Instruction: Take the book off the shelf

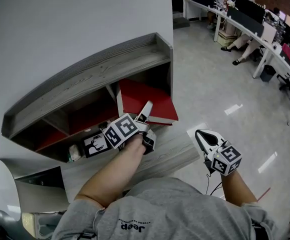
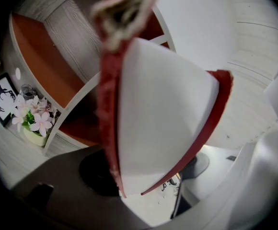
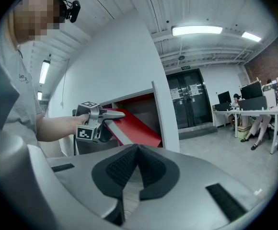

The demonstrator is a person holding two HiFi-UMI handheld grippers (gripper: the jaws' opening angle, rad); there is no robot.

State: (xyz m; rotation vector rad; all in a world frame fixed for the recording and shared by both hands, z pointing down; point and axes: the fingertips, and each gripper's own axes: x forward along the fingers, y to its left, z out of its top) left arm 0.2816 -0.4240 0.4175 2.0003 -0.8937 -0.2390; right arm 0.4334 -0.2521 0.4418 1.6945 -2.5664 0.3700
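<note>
The left gripper (image 1: pixel 145 113) is clamped on the red book (image 1: pixel 152 100), which leans partly out of the wooden shelf's (image 1: pixel 85 76) right-hand compartment; the right gripper (image 1: pixel 202 137) hangs apart, jaws together, holding nothing.

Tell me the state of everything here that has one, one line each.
red book, tilted, partly out of the shelf
left tool, shut on the red book
right tool, shut, empty
picture frame, standing
</note>
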